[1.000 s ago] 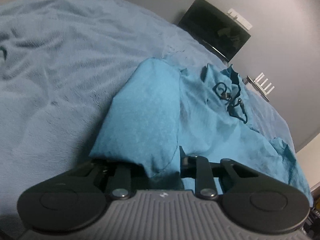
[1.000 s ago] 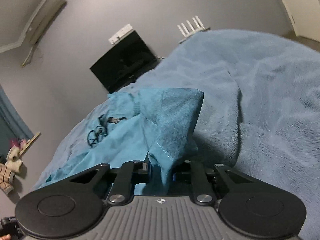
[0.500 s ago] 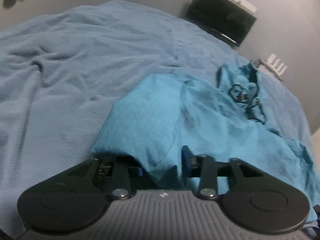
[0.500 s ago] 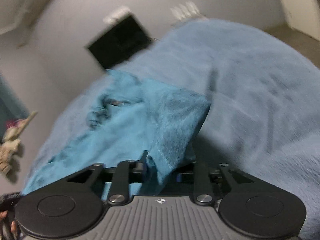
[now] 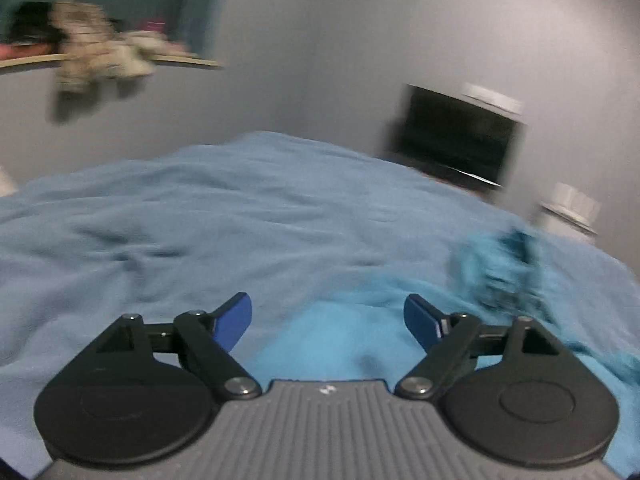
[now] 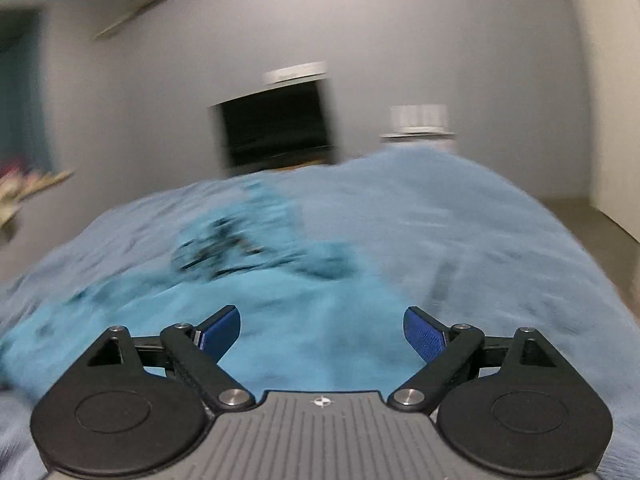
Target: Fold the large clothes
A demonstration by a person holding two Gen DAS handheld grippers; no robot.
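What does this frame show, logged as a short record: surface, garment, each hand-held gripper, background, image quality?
surface: bed covered by a blue-grey blanket
garment: bright blue garment lying on the blanket, dark cord near its far end
left hand-held gripper: open, nothing between the fingers, garment below
right hand-held gripper: open, nothing held, garment below
background: dark screen at the wall; shelf with a soft toy
image quality: motion blur in both views
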